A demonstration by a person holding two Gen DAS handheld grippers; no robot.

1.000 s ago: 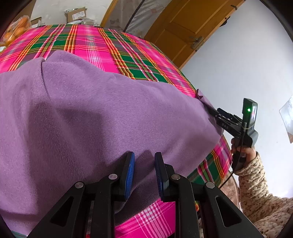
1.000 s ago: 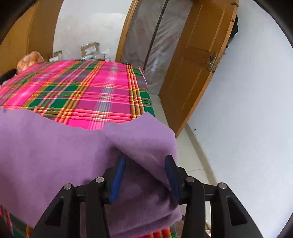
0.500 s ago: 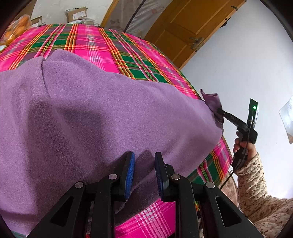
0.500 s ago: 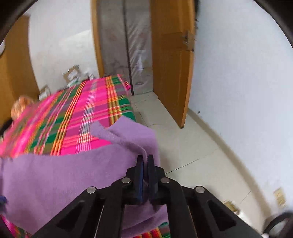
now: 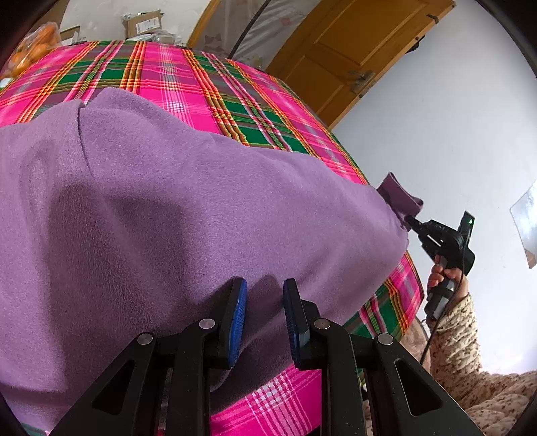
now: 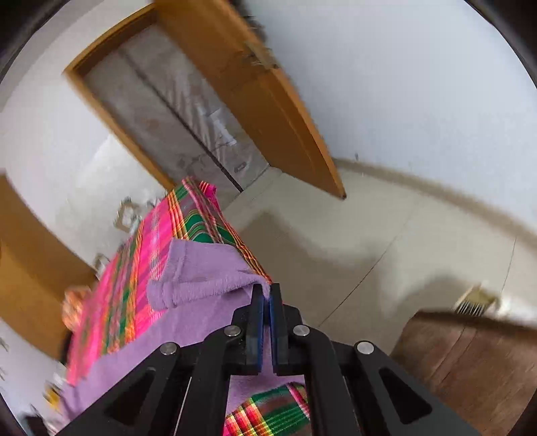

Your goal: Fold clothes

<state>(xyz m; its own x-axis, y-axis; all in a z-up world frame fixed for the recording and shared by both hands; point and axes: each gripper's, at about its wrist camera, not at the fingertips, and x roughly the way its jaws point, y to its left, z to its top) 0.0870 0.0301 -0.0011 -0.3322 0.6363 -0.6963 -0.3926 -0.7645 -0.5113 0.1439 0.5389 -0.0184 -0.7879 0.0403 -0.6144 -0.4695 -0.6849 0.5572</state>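
A purple fleece garment (image 5: 174, 208) lies spread over a table covered in a pink and green plaid cloth (image 5: 208, 87). My left gripper (image 5: 263, 295) hovers open at the garment's near edge, its blue pads on either side of a small ridge of fleece. My right gripper (image 6: 266, 293) is shut on the purple garment's (image 6: 204, 278) end, which looks like a cuff, at the table's edge. In the left wrist view, that right gripper (image 5: 407, 219) pulls the purple end off the table's right side, with a hand (image 5: 443, 275) on its handle.
An open wooden door (image 6: 268, 100) and a plastic-draped doorway (image 6: 188, 117) stand beyond the table. Pale floor tiles (image 6: 369, 241) lie to the right. Cardboard boxes (image 5: 141, 20) and a bag of oranges (image 5: 33, 43) sit past the table's far end. A brown wooden piece of furniture (image 6: 470, 362) is at the lower right.
My right gripper closed on the garment's end, then lifted it and swung outward and tilted. The left gripper has stayed still and open.
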